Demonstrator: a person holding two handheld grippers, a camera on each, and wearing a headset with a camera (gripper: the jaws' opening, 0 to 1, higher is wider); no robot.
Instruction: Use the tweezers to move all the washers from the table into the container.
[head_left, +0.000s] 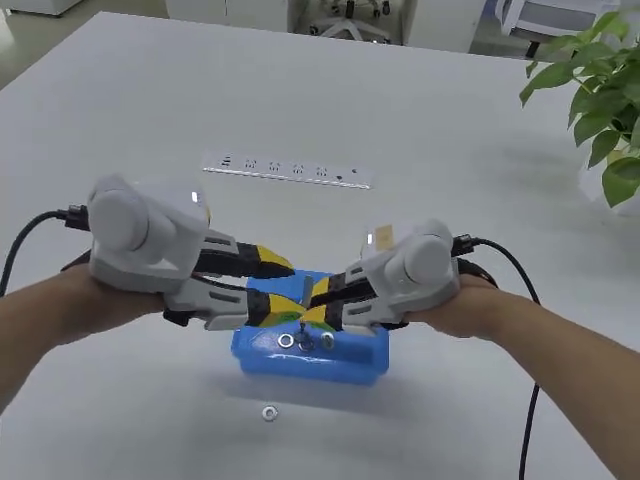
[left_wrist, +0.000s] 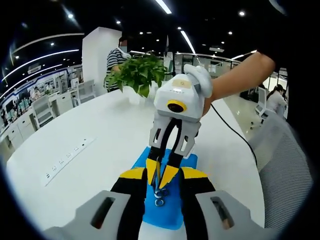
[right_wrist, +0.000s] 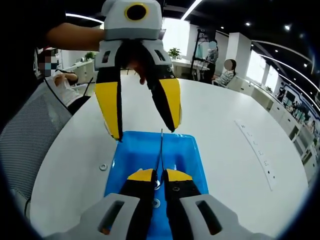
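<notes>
A blue container (head_left: 350, 365) sits on the white table, with three washers (head_left: 307, 343) lying in it. One more washer (head_left: 269, 412) lies on the table just in front of the container, and shows left of it as the loose washer (right_wrist: 102, 166). My right gripper (right_wrist: 160, 175) is shut on thin metal tweezers (right_wrist: 160, 150), whose tips point down into the container (right_wrist: 185, 150). My left gripper (head_left: 280, 285) hovers open over the container's left side, facing the right gripper (head_left: 318, 300) and holding nothing. Whether the tweezers (left_wrist: 158, 181) pinch a washer, I cannot tell.
A white power strip (head_left: 286, 170) lies on the table beyond the grippers. A green potted plant (head_left: 600, 100) stands at the far right edge. Cables trail from both grippers. People sit at desks in the background.
</notes>
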